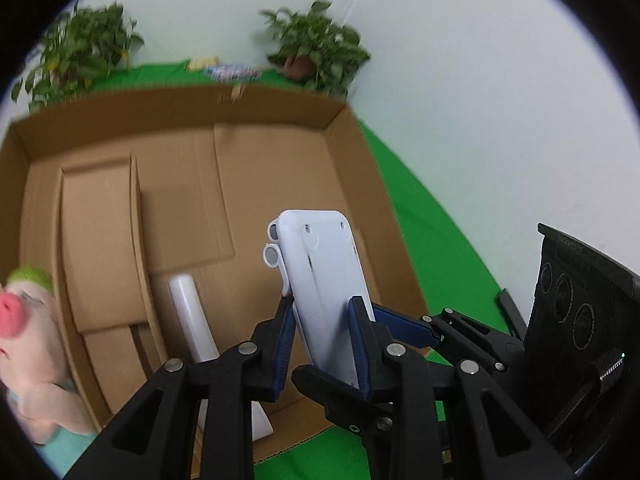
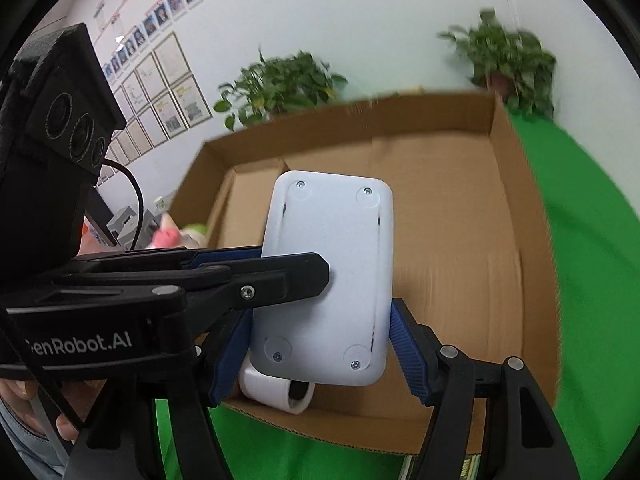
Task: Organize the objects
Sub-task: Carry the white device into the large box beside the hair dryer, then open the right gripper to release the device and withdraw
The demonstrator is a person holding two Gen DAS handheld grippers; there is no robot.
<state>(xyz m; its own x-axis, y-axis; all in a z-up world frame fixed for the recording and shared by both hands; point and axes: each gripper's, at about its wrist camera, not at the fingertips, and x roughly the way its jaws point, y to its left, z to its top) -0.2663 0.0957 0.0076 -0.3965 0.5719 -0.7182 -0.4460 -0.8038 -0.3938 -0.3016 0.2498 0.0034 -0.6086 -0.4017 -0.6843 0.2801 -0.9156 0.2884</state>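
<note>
My left gripper [image 1: 322, 340] is shut on a flat white plastic device [image 1: 320, 276] with screws on its back, held over the near edge of an open cardboard box [image 1: 280, 120]. The device [image 2: 332, 272] fills the middle of the right wrist view, with my left gripper's fingers [image 2: 280, 272] clamped across it from the left. My right gripper [image 2: 316, 352] is open, its blue pads either side of the device's lower end without pressing it. A white tube [image 1: 192, 316] lies in the box; it also shows in the right wrist view [image 2: 276, 390].
A pink plush pig [image 1: 28, 340] with green hair sits at the box's left side. The box stands on a green cloth [image 2: 592, 260]. Two potted plants [image 1: 316, 48] stand behind it by a white wall. Small packets [image 1: 232, 70] lie beyond the box.
</note>
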